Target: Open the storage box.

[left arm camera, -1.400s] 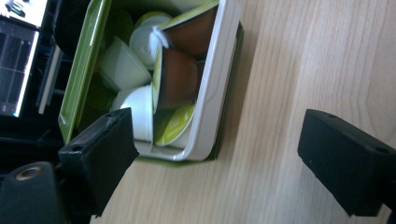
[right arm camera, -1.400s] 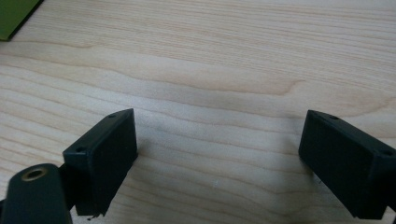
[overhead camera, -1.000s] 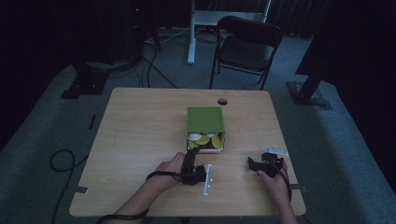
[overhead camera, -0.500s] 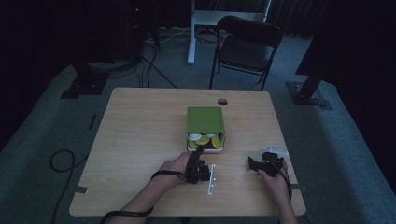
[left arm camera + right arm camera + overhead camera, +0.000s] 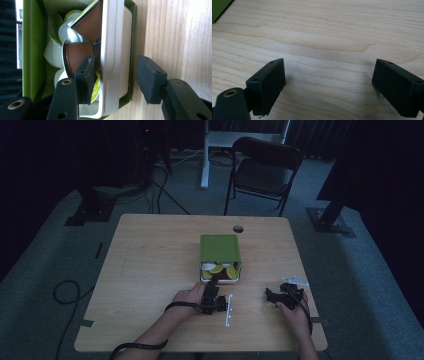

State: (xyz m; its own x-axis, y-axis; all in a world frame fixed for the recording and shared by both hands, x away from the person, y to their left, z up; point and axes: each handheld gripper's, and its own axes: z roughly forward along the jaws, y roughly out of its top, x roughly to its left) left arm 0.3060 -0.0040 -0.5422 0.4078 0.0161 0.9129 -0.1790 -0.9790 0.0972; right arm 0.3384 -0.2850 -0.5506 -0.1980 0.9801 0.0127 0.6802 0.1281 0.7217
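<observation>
now the green box [image 5: 220, 248] runs lengthwise, opening toward the left gripper [image 5: 212, 291].

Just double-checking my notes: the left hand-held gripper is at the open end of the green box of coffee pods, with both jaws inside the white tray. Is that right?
Not quite. In the left gripper view, the left hand-held gripper is at the open end of the green box of coffee pods, but only one jaw is inside the white tray. The other jaw is outside, over the table, so the jaws straddle the wall.
</observation>
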